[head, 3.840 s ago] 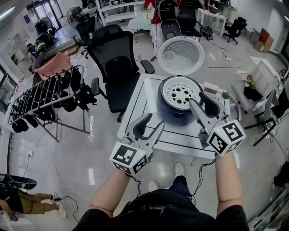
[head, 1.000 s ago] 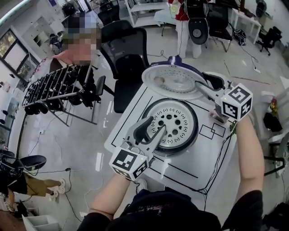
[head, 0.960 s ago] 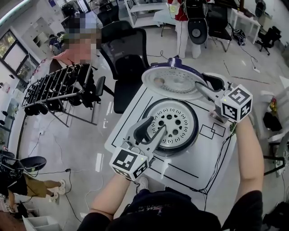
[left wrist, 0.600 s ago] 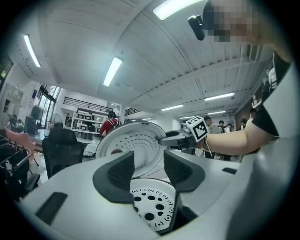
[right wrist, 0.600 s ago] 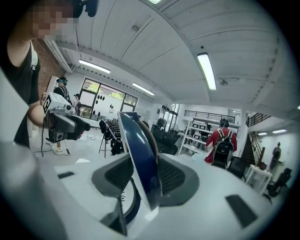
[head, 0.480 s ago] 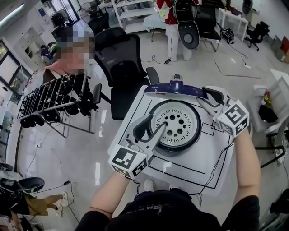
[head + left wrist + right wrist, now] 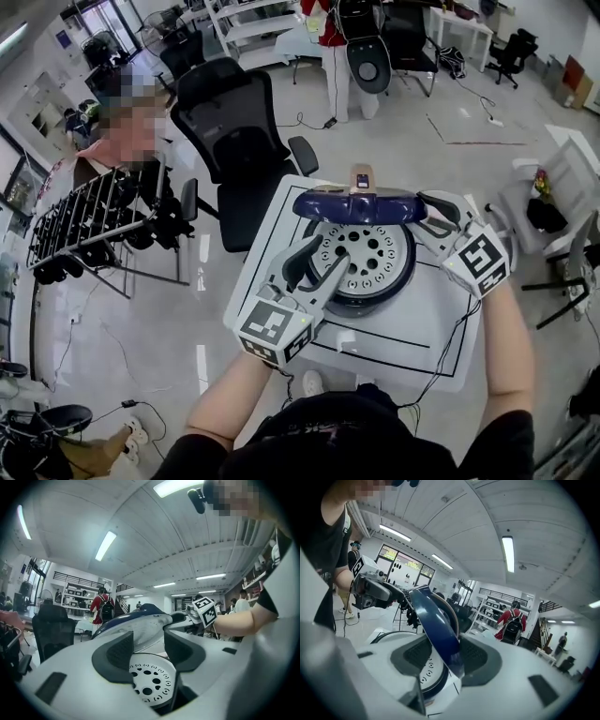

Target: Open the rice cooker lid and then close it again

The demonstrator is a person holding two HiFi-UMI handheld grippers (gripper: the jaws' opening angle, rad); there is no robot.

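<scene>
The lid [image 7: 356, 204] hung about halfway down over the cooker [image 7: 361, 292]. It was tilted, so in the head view we saw its blue top nearly edge-on across the middle, with the white holed inner plate [image 7: 370, 255] showing below it. The cooker sat on the white table [image 7: 427, 342] around frame center.

Our right gripper [image 7: 433, 214] came in from the right side of the frame with the lid's rim sitting between its jaws. They'd just been opening up and looked spread, with a gap on one side of the rim, so we weren't really clamping it.

Our left gripper [image 7: 315, 265] was at the cooker's lower-left rim, jaws apart with nothing in them, just the inner plate beyond.

Further out we had a black chair [image 7: 234, 122] above the table, and a rack [image 7: 89, 220] of dark stuff over at the left.
</scene>
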